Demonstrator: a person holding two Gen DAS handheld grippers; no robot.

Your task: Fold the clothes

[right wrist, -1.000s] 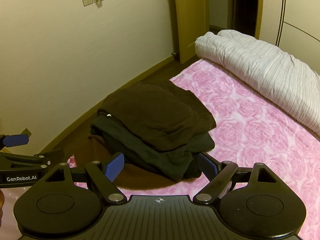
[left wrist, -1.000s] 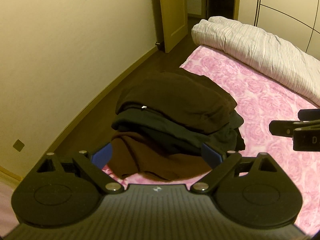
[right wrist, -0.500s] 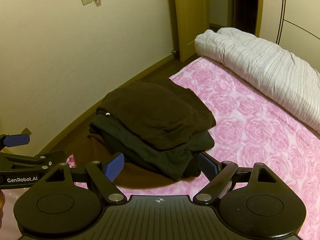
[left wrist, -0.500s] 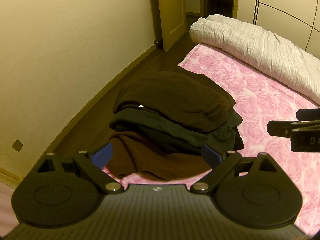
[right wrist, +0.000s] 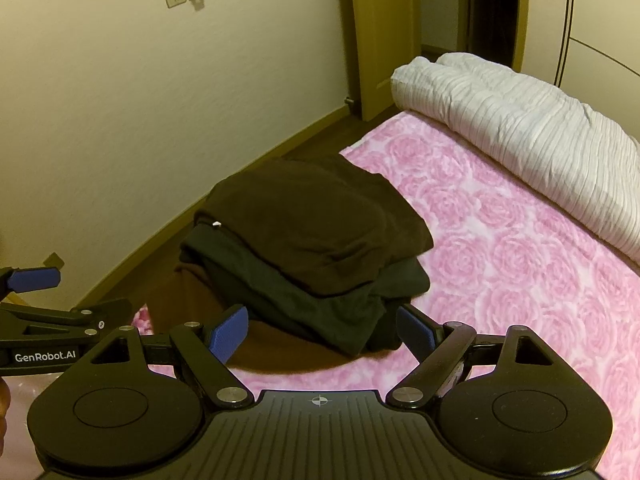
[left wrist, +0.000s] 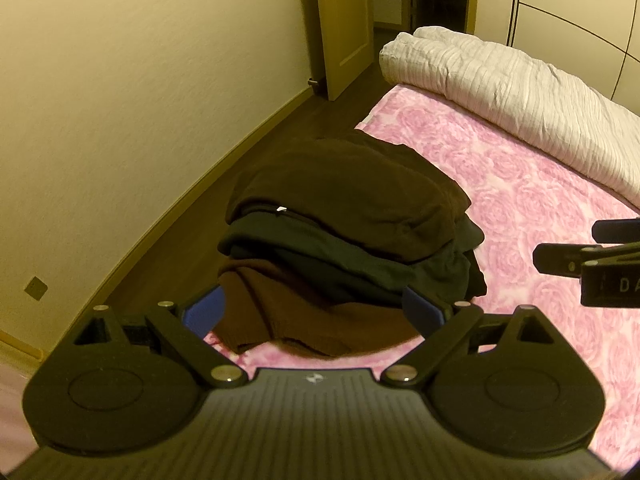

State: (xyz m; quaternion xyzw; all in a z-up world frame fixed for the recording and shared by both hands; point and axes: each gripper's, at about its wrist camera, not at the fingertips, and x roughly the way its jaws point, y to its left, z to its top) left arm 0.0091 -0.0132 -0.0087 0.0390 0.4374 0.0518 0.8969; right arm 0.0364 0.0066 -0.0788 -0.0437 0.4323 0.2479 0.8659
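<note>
Your left gripper (left wrist: 314,312) and right gripper (right wrist: 322,332), both spread and grasping nothing, face 3 stacked folded garments (left wrist: 344,240) on the rose-patterned bed (left wrist: 540,200).

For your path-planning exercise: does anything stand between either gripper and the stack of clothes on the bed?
Nothing visible does. The stack of clothes lies directly ahead of the open left gripper and right gripper, with only pink bedspread between.

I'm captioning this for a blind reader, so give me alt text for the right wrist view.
A stack of folded dark clothes sits on a pink rose-patterned bed cover, just ahead of the open, empty right tongs. A white rolled duvet lies behind, and the left tongs show at the left edge.
</note>
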